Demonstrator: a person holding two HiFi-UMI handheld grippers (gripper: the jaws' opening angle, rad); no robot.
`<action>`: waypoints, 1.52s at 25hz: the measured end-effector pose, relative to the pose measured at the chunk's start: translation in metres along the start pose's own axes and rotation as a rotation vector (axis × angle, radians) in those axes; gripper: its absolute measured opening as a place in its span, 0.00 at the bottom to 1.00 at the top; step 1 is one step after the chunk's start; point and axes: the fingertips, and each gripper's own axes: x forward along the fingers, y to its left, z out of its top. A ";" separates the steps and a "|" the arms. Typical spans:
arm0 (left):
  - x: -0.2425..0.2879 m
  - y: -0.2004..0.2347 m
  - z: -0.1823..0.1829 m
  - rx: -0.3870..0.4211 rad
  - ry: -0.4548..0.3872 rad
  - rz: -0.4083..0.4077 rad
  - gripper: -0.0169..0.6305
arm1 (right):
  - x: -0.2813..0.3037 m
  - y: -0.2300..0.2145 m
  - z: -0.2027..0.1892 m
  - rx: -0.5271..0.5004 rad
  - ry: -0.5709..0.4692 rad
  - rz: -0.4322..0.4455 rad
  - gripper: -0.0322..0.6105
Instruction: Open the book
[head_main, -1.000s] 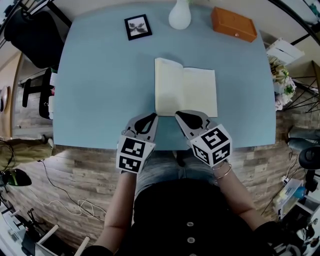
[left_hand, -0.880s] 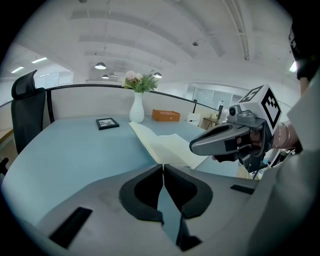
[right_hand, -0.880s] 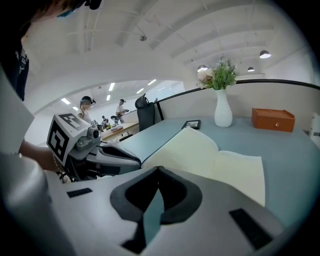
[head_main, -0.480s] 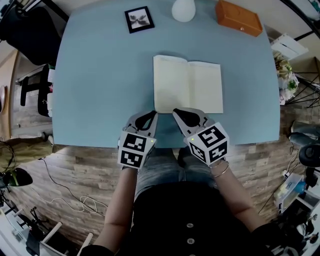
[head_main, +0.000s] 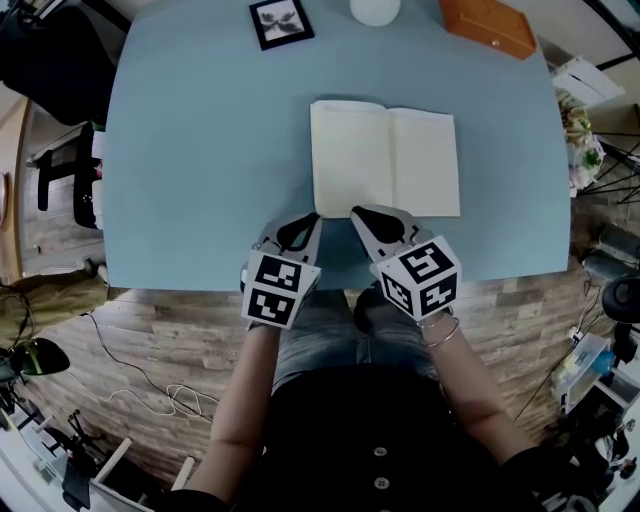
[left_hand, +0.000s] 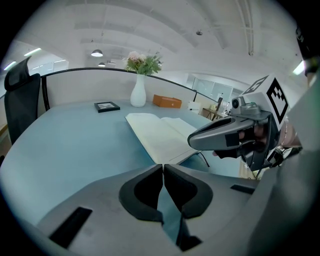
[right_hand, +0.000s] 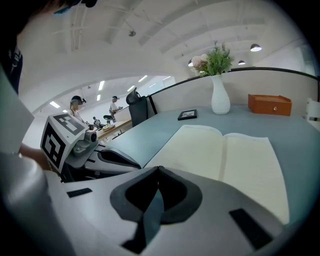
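- the cream-paged open book (head_main: 385, 160) lies spread flat on the pale blue desk (head_main: 200, 150), a little right of the middle and nearer the near edge than the far one, with its spine running from near edge to far edge.
- a second ago the left-hand leaf stood slightly proud along its outer side; now both leaves rest level, and the book has not shifted on the desk.
- the left gripper (head_main: 303, 226) sits at the near edge of the desk, just off the book's near-left corner. its jaws are pressed together with nothing between them, as its own view (left_hand: 163, 170) shows.
- the right gripper (head_main: 366, 216) has its tip at the book's near edge, below the left-hand leaf. whether it touches the paper cannot be told. its jaws are likewise closed on nothing (right_hand: 158, 172), and blank pages (right_hand: 225, 155) fill the view beyond them.
- both grippers have stayed put at the near edge over the last second, neither one reaching for a page.
- judged from this, the opening is done: the pages hold open unaided and nothing looks set to spring back.
- along the far edge stand a small black-framed picture (head_main: 280, 22), a white vase (head_main: 374, 10) and, towards the far-right corner, an orange box (head_main: 490, 25), all well apart from the book.
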 end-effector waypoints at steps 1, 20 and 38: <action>0.001 0.000 -0.002 0.006 0.008 -0.004 0.05 | 0.002 0.001 -0.002 0.004 0.002 -0.002 0.05; 0.016 0.004 -0.020 0.073 0.110 -0.014 0.05 | 0.010 0.004 -0.018 0.030 0.036 -0.027 0.05; 0.018 0.002 -0.026 0.094 0.144 -0.038 0.06 | 0.006 0.001 -0.024 0.036 0.047 -0.053 0.05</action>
